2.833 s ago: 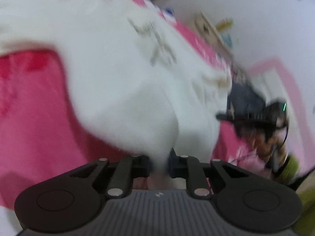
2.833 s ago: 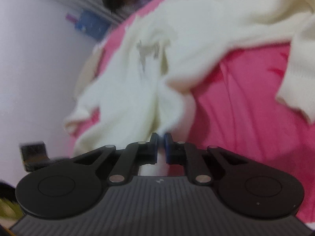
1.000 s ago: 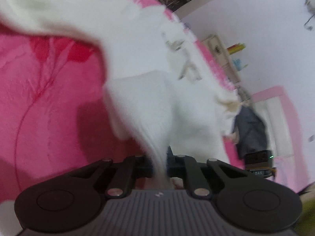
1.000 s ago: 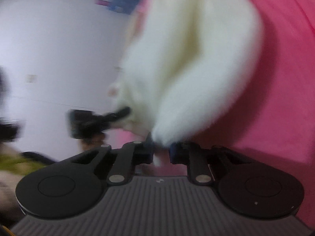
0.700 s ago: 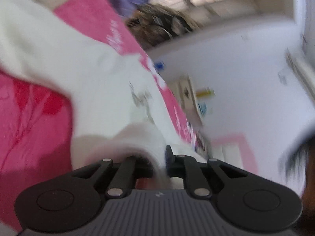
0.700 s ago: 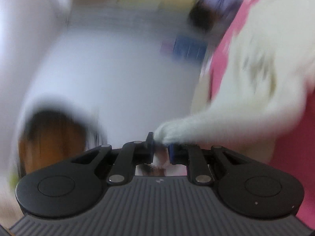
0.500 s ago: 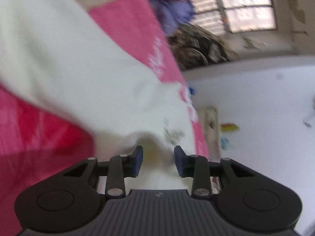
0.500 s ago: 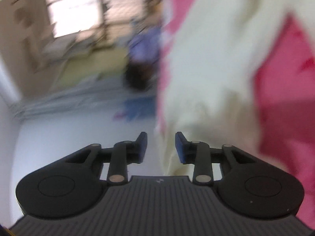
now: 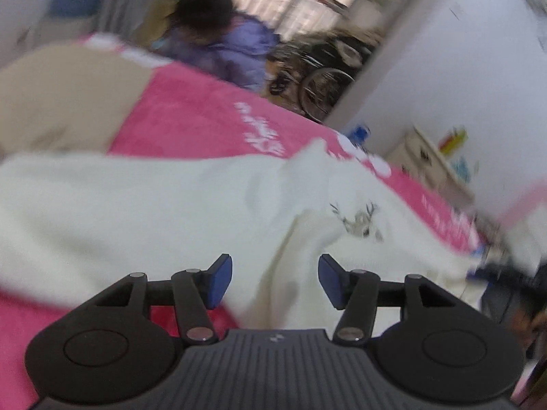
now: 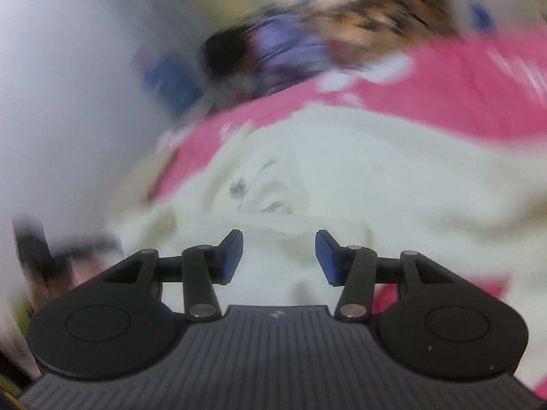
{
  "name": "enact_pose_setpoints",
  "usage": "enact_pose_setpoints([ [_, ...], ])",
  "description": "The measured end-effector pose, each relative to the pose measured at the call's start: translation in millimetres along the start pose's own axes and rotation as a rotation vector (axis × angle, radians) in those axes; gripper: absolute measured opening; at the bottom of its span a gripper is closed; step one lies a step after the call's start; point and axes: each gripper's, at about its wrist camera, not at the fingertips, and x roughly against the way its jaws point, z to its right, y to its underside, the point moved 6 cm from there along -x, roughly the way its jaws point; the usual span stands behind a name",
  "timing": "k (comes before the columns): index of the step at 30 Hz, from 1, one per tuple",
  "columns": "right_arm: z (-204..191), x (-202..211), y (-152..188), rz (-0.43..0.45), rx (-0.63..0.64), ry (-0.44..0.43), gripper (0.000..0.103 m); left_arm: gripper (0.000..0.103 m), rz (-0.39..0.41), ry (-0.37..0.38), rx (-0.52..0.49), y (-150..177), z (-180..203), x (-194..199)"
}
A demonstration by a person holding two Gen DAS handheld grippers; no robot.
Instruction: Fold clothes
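Mostly blur: cream sweater [image 10: 342, 177] (emblem [image 9: 359, 220] indistinct).

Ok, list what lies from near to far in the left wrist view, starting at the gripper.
left gripper → white sweater → pink blanket → person in a purple jacket

One white sweater [image 9: 171, 212], one pink blanket [image 9: 205, 119], two tools (both wide apart), one person [image 9: 218, 48].

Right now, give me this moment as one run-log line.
left gripper: open, empty | right gripper: open, empty | white sweater: lying on pink blanket, bunched below both grippers | views: motion-blurred
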Motion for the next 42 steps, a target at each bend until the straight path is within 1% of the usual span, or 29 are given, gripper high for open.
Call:
enact_pose_setpoints([
  [2,-29.9,-12.9,4.7,-0.046,0.225,0.028,0.047,0.057,0.003,-0.036,-0.146,-2.0,20.9,-9.4],
  [5,-60.1,-28.4,13.0,-0.095,0.453,0.037,0.046,0.057,0.001,-0.097,-0.363,-2.2,45.8,-25.6],
  [8,-72.8,-51.3,11.4,-0.119,0.552,0.014,0.045,0.057,-0.004,-0.112,-0.474,0.2,65.4,-46.5],
  [10,-84.8,-66.3,4.4,-0.115,0.595,-0.003,0.044,0.054,-0.01,-0.114,-0.432,-1.0,59.9,-53.9],
  [11,-89.9,-70.6,2.3,-0.113,0.614,-0.014,0.043,0.049,-0.013,-0.114,-0.401,-1.9,55.6,-57.0],
  [12,-95.1,-76.6,-0.4,-0.114,0.633,-0.025,0.039,0.032,-0.016,-0.115,-0.37,-2.8,51.2,-60.1],
  [13,-99.8,-81.9,-2.4,-0.115,0.652,-0.037,0.036,0.012,-0.02,-0.115,-0.339,-3.6,46.9,-63.3],
  [14,-104.9,-82.6,-3.8,-0.114,0.668,-0.045,0.029,0.01,-0.023,-0.115,-0.308,-4.5,42.5,-66.4],
  [15,-110.0,-87.3,-6.2,-0.115,0.686,-0.06,0.025,0.01,-0.026,-0.116,-0.277,-5.4,38.2,-69.5],
  [16,-115.1,-91.1,-8.3,-0.117,0.702,-0.079,0.025,0.01,-0.029,-0.116,-0.246,-6.2,33.9,-72.6],
  [18,-126.4,-99.0,-12.9,-0.118,0.733,-0.12,0.025,0.01,-0.037,-0.065,-0.087,-9.7,14.2,-72.0],
  [20,-135.5,-111.3,-16.6,-0.129,0.74,-0.166,0.025,0.01,-0.05,-0.015,0.039,-9.9,-1.7,-73.1],
  [23,-145.1,-130.8,-18.6,-0.159,0.742,-0.218,0.025,0.012,-0.057,0.032,0.14,-8.1,-14.6,-74.8],
  [25,-149.6,-145.2,-18.0,-0.192,0.743,-0.243,0.025,0.013,-0.053,0.04,0.159,-6.6,-18.3,-75.1],
  [27,-151.3,-159.0,-14.6,-0.227,0.757,-0.246,0.025,0.013,-0.045,0.044,0.152,-6.0,-19.0,-76.1],
  [29,-150.4,-169.2,-12.6,-0.245,0.757,-0.241,0.025,0.013,-0.037,0.042,0.12,-5.0,-17.8,-76.1],
  [32,-149.3,-176.6,-14.2,-0.259,0.724,-0.242,0.025,0.015,-0.026,0.037,0.073,-5.4,-15.9,-78.7],
  [34,-148.2,-178.2,-14.6,-0.272,0.695,-0.25,0.025,0.02,-0.023,0.032,0.056,-5.5,-16.4,-78.6],
  [35,-148.0,-177.4,-13.6,-0.279,0.683,-0.256,0.026,0.021,-0.024,0.03,0.054,-5.5,-17.2,-78.9],
  [36,-148.1,-175.9,-12.6,-0.283,0.675,-0.261,0.024,0.023,-0.025,0.031,0.055,-5.4,-18.2,-79.5],
  [37,-149.3,-171.9,-11.3,-0.276,0.684,-0.261,0.017,0.024,-0.025,0.033,0.06,-5.5,-19.3,-80.0],
  [38,-151.4,-166.1,-9.2,-0.265,0.705,-0.258,0.013,0.026,-0.024,0.035,0.064,-5.4,-20.2,-80.1],
  [40,-154.9,-156.1,-4.1,-0.246,0.747,-0.243,0.001,0.037,-0.023,0.035,0.073,-5.4,-22.3,-80.1],
  [41,-156.4,-151.6,-1.4,-0.236,0.768,-0.232,0.001,0.039,-0.023,0.038,0.079,-5.6,-23.4,-80.1],
  [42,-158.0,-147.7,1.4,-0.226,0.791,-0.219,0.001,0.045,-0.023,0.044,0.086,-6.3,-24.5,-80.4],
])
